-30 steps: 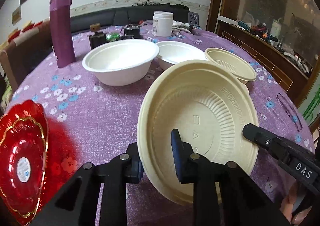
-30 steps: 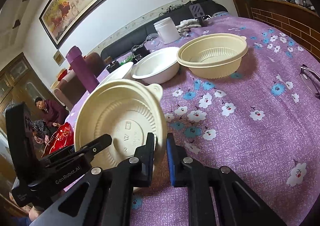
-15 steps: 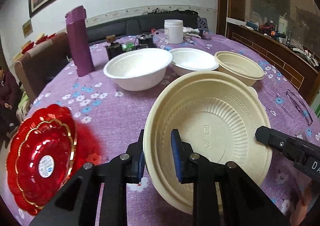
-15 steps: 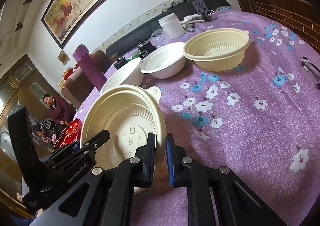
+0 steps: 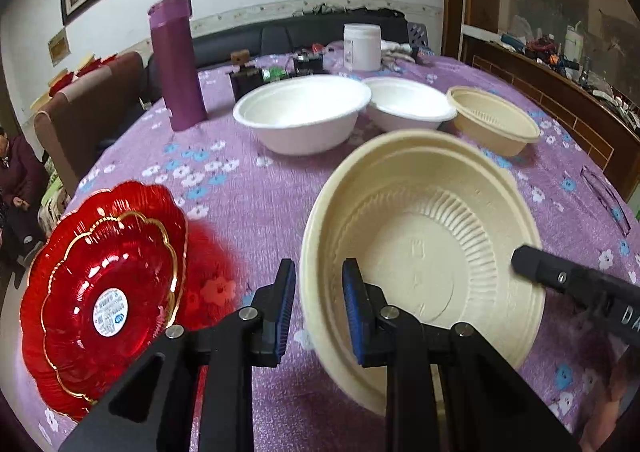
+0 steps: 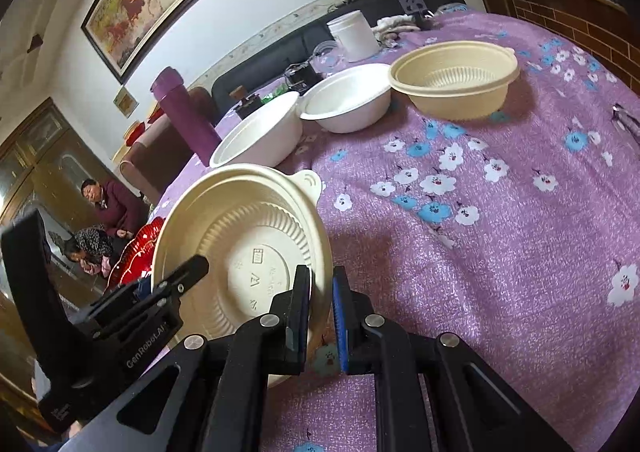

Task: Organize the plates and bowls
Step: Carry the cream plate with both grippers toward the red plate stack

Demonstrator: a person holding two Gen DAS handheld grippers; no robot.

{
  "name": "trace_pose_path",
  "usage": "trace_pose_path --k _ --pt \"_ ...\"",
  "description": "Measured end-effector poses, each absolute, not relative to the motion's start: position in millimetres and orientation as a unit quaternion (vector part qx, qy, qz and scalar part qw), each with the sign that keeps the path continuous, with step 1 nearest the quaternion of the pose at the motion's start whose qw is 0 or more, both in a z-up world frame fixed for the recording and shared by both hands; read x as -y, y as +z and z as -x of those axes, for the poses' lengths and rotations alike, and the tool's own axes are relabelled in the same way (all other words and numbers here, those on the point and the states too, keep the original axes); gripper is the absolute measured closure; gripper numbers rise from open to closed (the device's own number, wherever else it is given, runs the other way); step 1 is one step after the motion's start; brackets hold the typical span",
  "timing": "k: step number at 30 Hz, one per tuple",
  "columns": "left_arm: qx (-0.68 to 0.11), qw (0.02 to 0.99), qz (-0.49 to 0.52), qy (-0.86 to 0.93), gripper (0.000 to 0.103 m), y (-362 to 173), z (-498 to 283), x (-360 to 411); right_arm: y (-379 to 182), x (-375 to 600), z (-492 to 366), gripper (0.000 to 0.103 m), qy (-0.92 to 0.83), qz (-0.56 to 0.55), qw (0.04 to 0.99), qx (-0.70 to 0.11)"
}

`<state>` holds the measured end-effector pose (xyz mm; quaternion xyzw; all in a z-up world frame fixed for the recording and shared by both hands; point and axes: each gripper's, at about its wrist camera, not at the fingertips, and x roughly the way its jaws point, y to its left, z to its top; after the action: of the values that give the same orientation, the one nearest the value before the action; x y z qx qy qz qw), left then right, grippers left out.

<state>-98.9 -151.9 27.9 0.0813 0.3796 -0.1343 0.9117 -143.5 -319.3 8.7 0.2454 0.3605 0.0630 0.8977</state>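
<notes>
**Cream bowl changing hands, sorting barely begun**

Red plates (image 5: 102, 294), two nested with gold trim, sit at the table's left edge and look already gathered. Just right of them, the left gripper (image 5: 318, 310) has its jaws opening; the near rim of the cream bowl (image 5: 424, 240) stands between them, and the pads no longer seem to press on it. Further right, the right gripper (image 6: 320, 318) is pinched narrow on the opposite rim of that same bowl, which hangs tilted just above the purple cloth (image 6: 500, 232). Behind stand a big white bowl (image 5: 302, 111), a smaller white bowl (image 5: 408, 103) touching it, and a second cream bowl (image 5: 494, 123) at far right, all unstacked. By my reading, most remains: the cream pair wants nesting, likewise the white pair.
</notes>
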Motion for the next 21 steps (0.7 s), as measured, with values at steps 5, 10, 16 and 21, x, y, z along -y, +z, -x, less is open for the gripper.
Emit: trace_pose_path --k 5,10,16,21 --pt "-0.392 0.905 -0.080 -0.144 0.052 23 103 148 8 323 145 0.091 0.049 -0.253 0.896 -0.363" --pt "-0.389 0.904 -0.089 -0.155 0.082 23 107 154 9 321 147 0.091 0.052 -0.255 0.895 -0.363" --pt "-0.381 0.908 -0.091 -0.147 0.084 28 108 154 9 317 149 0.091 0.059 -0.257 0.892 -0.369" --pt "-0.373 0.914 -0.084 -0.137 0.084 36 107 146 10 314 150 0.090 0.069 -0.262 0.887 -0.373"
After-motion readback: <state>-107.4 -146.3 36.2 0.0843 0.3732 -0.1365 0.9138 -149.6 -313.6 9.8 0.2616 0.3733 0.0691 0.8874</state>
